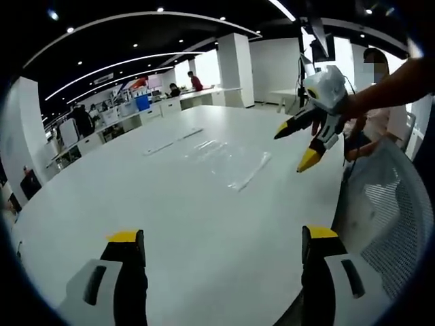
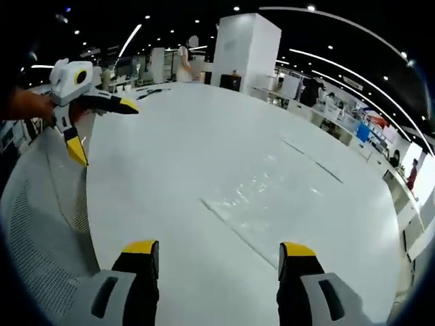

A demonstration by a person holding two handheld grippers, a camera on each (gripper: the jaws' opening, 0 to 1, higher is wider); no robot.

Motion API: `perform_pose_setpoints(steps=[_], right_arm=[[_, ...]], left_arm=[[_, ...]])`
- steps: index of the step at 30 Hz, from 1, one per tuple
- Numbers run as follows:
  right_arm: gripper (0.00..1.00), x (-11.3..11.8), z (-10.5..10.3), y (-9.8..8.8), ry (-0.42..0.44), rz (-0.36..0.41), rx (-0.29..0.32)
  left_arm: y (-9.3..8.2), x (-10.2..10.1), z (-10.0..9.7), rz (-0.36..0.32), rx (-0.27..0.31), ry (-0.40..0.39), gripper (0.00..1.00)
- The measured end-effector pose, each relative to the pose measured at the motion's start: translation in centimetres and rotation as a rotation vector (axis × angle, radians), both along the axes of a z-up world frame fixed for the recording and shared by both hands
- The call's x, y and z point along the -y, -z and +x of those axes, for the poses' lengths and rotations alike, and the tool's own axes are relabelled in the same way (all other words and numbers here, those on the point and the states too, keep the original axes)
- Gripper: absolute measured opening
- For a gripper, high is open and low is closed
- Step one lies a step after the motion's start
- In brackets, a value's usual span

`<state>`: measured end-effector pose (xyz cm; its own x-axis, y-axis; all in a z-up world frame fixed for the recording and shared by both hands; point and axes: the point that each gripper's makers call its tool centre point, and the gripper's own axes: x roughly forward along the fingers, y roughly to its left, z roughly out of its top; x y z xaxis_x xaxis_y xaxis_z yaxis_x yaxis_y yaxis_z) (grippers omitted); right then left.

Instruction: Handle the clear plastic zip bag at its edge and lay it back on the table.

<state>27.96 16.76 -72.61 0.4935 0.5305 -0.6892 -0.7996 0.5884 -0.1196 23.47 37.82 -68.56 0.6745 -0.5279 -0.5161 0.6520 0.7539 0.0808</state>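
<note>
Yellow-tipped jaws of the left hand-held gripper (image 1: 223,246) stand wide apart, empty, above the counter's (image 1: 170,217) near edge. Further in, toward the counter's middle, the clear zip bag (image 1: 228,159) lies flat. To the right, the right hand-held gripper (image 1: 304,144) hovers with jaws apart near the bag's edge. Being thin and glossy, the film could slip or crumple if pinched shallowly.
</note>
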Motion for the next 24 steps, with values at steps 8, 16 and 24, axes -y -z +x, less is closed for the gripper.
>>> perform_pose_setpoints(steps=[8, 16, 24], right_arm=[[0.62, 0.4, 1.1, 0.8, -0.014, -0.033, -0.025], [0.56, 1.6, 2.2, 2.4, -0.004, -0.070, -0.046], [0.51, 1.7, 2.8, 2.6, -0.004, -0.092, -0.043]], left_arm=[[0.0, 0.2, -0.2, 0.003, -0.006, 0.003, 0.93], [0.2, 0.3, -0.2, 0.003, -0.014, 0.004, 0.92], [0.3, 0.3, -0.1, 0.013, -0.012, 0.006, 0.91]])
